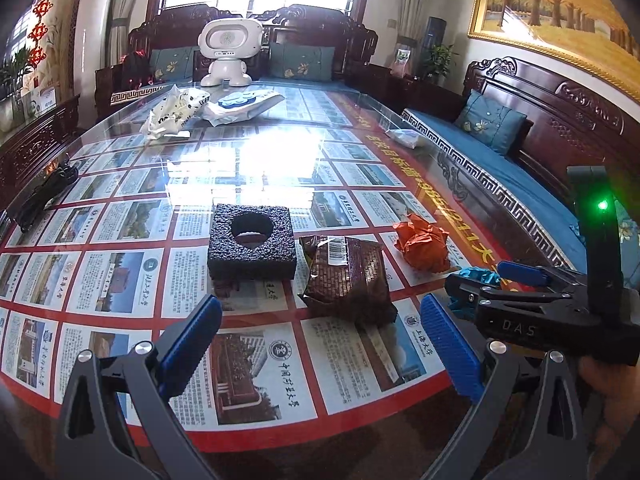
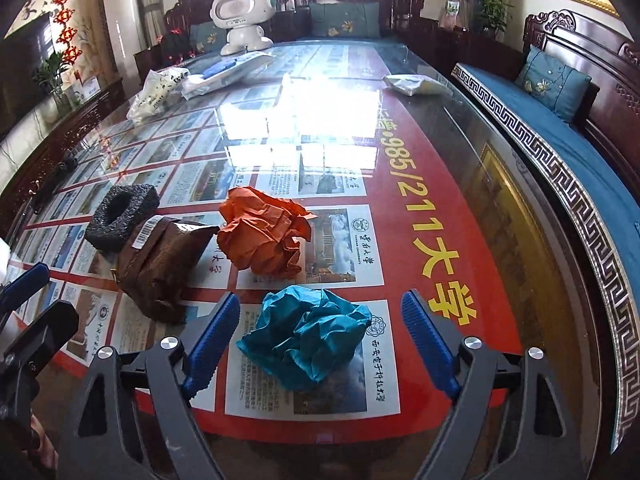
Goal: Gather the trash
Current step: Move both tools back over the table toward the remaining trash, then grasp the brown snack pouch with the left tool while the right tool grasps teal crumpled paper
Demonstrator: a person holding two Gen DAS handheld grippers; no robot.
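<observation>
On the glass table lie a black foam block with a round hole, a brown foil wrapper with a barcode, a crumpled orange paper and a crumpled teal paper. My left gripper is open and empty, just short of the brown wrapper. My right gripper is open with its blue pads on either side of the teal paper, not closed on it. The right gripper also shows in the left wrist view.
At the far end stand a white robot toy, a white plastic bag and a white packet with a blue lid. A tissue pack lies by the right edge. Wooden sofas with blue cushions surround the table.
</observation>
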